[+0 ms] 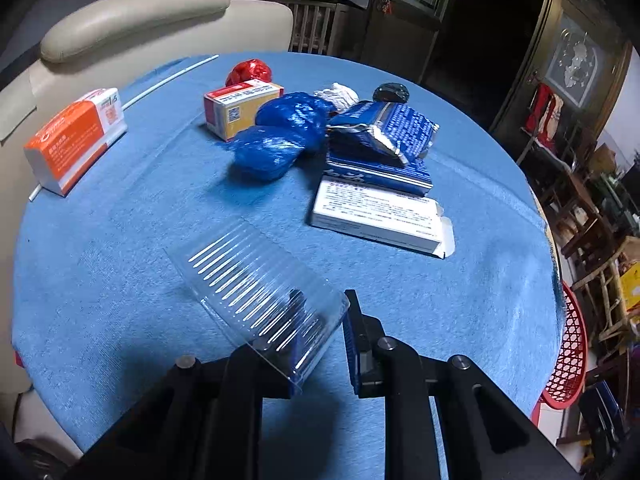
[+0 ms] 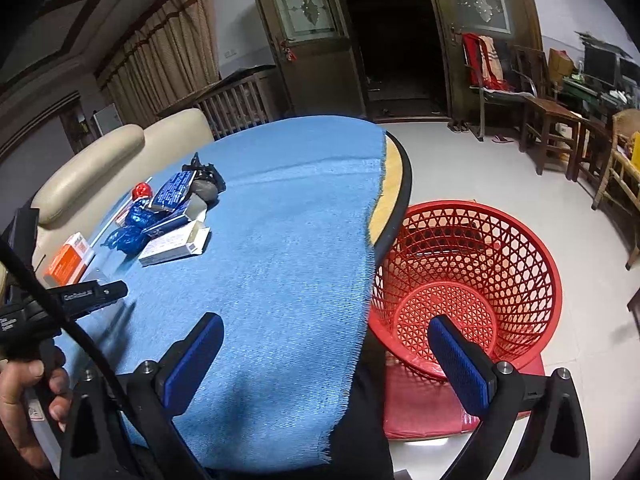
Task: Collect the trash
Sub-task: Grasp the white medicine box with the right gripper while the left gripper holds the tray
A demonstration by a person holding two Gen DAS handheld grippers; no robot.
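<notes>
My left gripper (image 1: 320, 332) is shut on a clear ribbed plastic tray (image 1: 256, 288), which slants up from the blue tablecloth (image 1: 100, 280) near the table's front. One finger shows through the plastic. Further back lie an orange box (image 1: 76, 140), a red and yellow box (image 1: 240, 108), a red crumpled wrapper (image 1: 250, 72), blue plastic bags (image 1: 280, 136), a blue foil packet (image 1: 384, 128) and a white box (image 1: 380, 216). My right gripper (image 2: 328, 360) is open and holds nothing, hovering over the table's edge beside the red mesh basket (image 2: 464, 280).
The basket stands on the floor to the right of the round table (image 2: 394, 184). A beige sofa (image 1: 140, 12) lies behind the table. A white straw (image 1: 168, 80), a crumpled tissue (image 1: 338, 94) and a dark object (image 1: 391, 92) are at the back. A person's hand (image 2: 24, 400) holds the left gripper.
</notes>
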